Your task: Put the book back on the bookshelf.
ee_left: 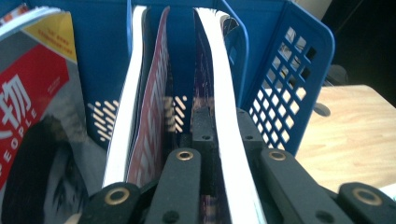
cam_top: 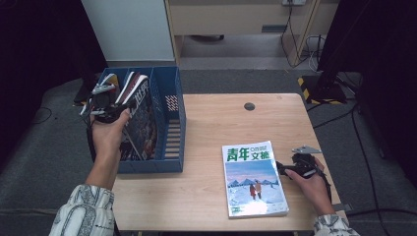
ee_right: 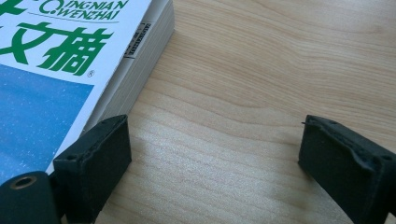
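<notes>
Filing magazine [ee_left: 223, 116] into blue rack [cam_top: 173, 123] at table's left: left gripper [ee_left: 219, 140] clamped on its edge. Right gripper [ee_right: 215, 154] gapes empty beside second magazine [cam_top: 253, 179] lying flat. Next: release, then grasp flat one.

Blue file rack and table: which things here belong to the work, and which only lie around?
In the work:
- left gripper, shut on a magazine
- blue file rack
- green-titled magazine
- right gripper, open beside it

Lying around:
- floor cables
- other racked magazines
</notes>
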{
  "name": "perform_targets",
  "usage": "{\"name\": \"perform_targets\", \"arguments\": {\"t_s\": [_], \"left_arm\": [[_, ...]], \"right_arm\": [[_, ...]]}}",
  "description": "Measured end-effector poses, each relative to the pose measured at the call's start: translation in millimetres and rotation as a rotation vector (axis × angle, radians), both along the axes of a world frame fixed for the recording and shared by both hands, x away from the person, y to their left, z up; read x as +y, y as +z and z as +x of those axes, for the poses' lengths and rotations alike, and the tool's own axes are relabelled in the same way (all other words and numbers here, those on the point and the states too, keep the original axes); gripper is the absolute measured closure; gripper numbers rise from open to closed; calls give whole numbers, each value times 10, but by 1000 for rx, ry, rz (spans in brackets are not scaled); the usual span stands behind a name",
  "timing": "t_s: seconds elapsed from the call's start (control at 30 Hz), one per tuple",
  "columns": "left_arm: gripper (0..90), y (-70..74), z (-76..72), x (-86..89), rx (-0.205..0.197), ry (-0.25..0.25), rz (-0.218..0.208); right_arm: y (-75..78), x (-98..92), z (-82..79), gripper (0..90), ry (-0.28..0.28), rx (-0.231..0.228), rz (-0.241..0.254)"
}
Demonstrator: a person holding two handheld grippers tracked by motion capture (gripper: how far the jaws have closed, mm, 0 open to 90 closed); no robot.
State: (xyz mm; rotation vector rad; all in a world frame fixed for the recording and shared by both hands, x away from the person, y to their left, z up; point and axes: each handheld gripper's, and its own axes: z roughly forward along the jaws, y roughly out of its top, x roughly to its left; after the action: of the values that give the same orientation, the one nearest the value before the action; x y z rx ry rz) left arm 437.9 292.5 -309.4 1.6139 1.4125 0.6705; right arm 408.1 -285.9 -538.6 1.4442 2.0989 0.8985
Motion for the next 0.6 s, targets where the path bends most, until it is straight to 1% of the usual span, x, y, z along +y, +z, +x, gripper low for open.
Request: {"name": "perform_targets", "arguments": {"t_s": [0.17, 0.3, 0.33, 0.5, 0.6], "left_arm": [[822, -19, 85, -29, -5, 9, -22], [822, -7, 137, -42, -8, 27, -4], [822, -8, 156, -40, -4, 24, -6], [822, -49, 218, -23, 0, 40, -15], [822, -65, 230, -26, 1, 41, -9]], "right_arm": [[0, -1, 0, 93, 1, 0, 0], [0, 2, 0, 93, -1, 0, 3], [0, 2, 0, 93, -1, 0, 3], [0, 2, 1, 92, -1, 1, 3], [0, 1, 1, 92, 0, 1, 3]]}}
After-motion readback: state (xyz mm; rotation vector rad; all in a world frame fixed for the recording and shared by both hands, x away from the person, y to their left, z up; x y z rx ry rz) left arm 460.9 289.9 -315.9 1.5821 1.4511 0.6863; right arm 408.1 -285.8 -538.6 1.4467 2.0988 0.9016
